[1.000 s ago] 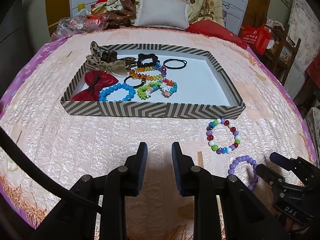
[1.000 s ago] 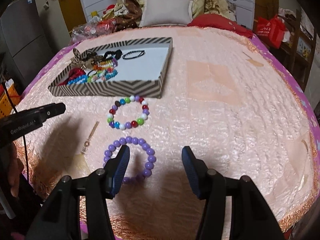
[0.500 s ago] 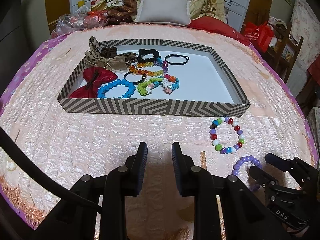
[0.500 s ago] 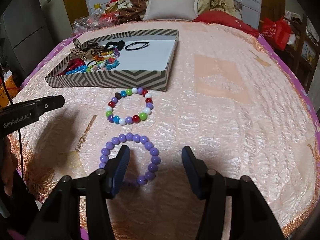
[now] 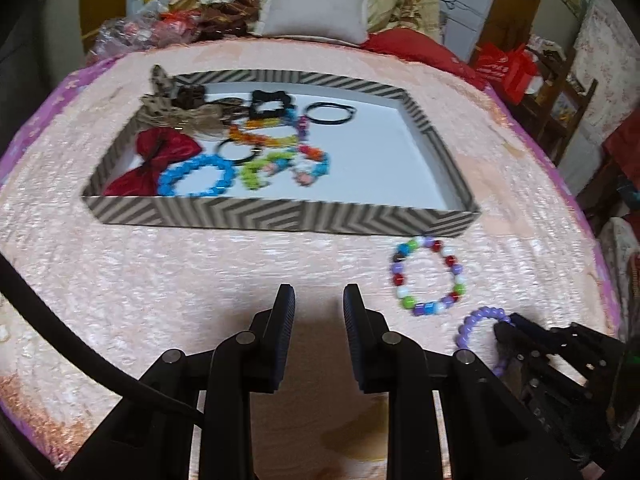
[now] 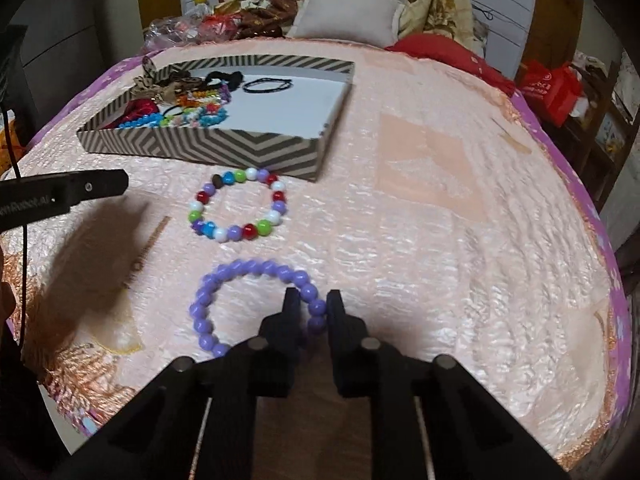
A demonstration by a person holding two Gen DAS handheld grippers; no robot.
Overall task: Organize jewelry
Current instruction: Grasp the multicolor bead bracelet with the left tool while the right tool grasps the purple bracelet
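Right claw [image 6: 312, 304] is pinching the near-right arc of the purple bead bracelet [image 6: 240, 304], which is lying on the pink bedspread [image 6: 440, 240]. Left claw [image 5: 318, 304] is hovering with fingers narrowly parted, holding nothing. Multicolor bead bracelet [image 6: 240, 204] is lying between the purple one and the striped tray [image 6: 200, 148].

The right half of the zigzag-striped cardboard tray [image 5: 436, 152] lies bare and white; its low front wall and the multicoloured bead bracelet [image 6: 239, 205] just beside it bar a straight approach.
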